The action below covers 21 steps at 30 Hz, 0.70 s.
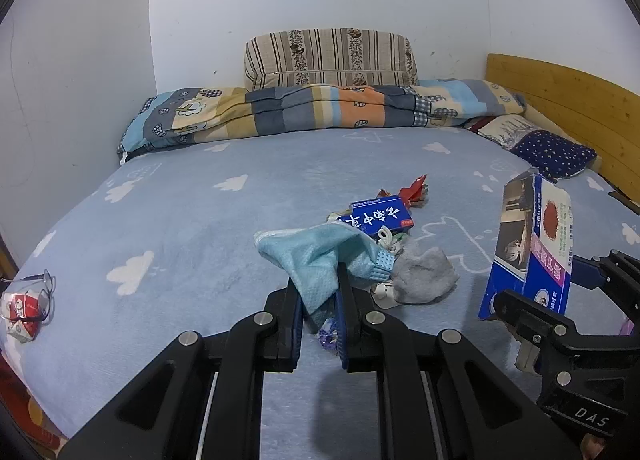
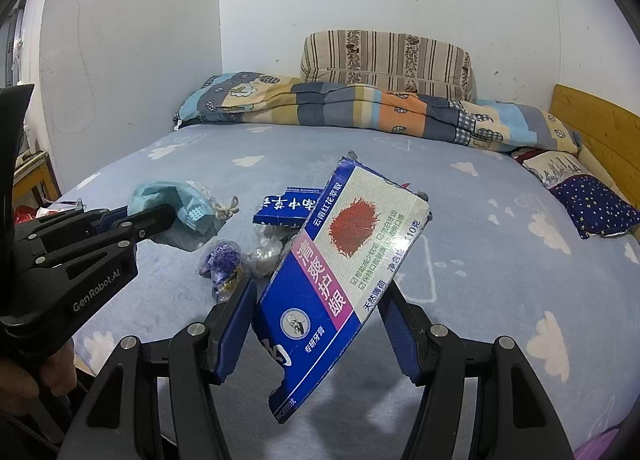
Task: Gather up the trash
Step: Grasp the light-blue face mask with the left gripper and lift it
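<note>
- Left gripper (image 1: 318, 300) is clamping a crumpled light-blue face mask (image 1: 320, 256); jaws are pressing tight on the fabric, which is bunching up above the fingertips.
- Seen from the right wrist, the same mask (image 2: 188, 211) is hanging off the left gripper's (image 2: 170, 217) tip, just above the bed sheet.
- Right gripper (image 2: 320, 312) is holding a flattened blue-and-white toothpaste box (image 2: 348, 264) between its jaws, which are standing fairly wide across the carton; the box is tilting, top edge leaning away toward the pillows.
- From the left wrist, that box (image 1: 532, 248) is standing upright at the right side, the right gripper (image 1: 556, 300) showing beneath it.
- Remaining trash is lying in a loose heap mid-bed: a small blue carton (image 1: 380, 217), a red wrapper (image 1: 414, 187) behind it, a grey wad (image 1: 424, 276) just right of the mask, a purple wrapper (image 2: 222, 260) and a clear crinkled wrapper (image 2: 266, 248).
- Bed sheet (image 1: 180, 219) is pale blue with white clouds.
- A red-and-white crushed cup (image 1: 22, 310) is sitting at the bed's left edge, well apart from the heap, with eyeglasses (image 1: 40, 288) touching it.
- Folded quilt (image 1: 300, 107) is lying against the wall.
</note>
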Each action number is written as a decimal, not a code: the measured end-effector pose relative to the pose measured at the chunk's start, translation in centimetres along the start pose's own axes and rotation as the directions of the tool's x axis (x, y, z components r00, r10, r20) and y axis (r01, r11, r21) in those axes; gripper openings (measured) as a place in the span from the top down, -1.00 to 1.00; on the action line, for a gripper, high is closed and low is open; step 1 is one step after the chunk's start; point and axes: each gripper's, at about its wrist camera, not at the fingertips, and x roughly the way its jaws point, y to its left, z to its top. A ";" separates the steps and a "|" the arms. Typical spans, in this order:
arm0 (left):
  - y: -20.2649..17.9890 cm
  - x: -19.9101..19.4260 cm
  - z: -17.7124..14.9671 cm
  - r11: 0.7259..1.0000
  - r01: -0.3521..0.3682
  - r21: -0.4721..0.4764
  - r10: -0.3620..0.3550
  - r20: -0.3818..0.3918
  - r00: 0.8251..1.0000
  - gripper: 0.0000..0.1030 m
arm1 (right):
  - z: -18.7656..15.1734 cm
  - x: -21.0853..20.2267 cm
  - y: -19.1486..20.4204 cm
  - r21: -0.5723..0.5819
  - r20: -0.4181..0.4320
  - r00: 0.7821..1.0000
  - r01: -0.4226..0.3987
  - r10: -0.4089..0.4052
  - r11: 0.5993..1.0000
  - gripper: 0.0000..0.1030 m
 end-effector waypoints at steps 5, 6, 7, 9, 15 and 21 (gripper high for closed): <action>0.1 0.0 0.0 1.000 -0.002 0.001 0.002 -0.001 1.000 0.75 | -0.1 0.0 -0.1 0.001 0.000 1.000 -0.001 0.001 1.000 -0.28; 0.0 0.0 0.0 1.000 -0.001 0.000 0.001 0.000 1.000 0.75 | -0.1 0.0 0.0 0.001 0.000 1.000 -0.001 0.001 1.000 -0.28; 0.1 0.0 0.0 1.000 0.000 -0.001 0.000 0.000 1.000 0.75 | -0.1 0.0 -0.1 0.001 0.000 1.000 0.000 0.000 1.000 -0.28; 0.0 0.0 0.0 1.000 -0.001 0.000 0.001 0.000 1.000 0.75 | -0.1 0.0 0.0 0.002 0.001 1.000 -0.001 0.001 1.000 -0.28; -0.3 -0.4 0.1 0.999 0.036 0.004 -0.036 0.006 0.999 0.75 | -0.2 -0.3 -0.8 0.026 0.010 1.000 0.003 -0.003 1.000 -0.28; -1.1 -1.5 0.6 0.992 0.129 0.010 -0.130 0.022 0.991 0.75 | 0.1 -2.4 -2.4 0.106 0.049 0.999 0.019 -0.024 0.994 -0.28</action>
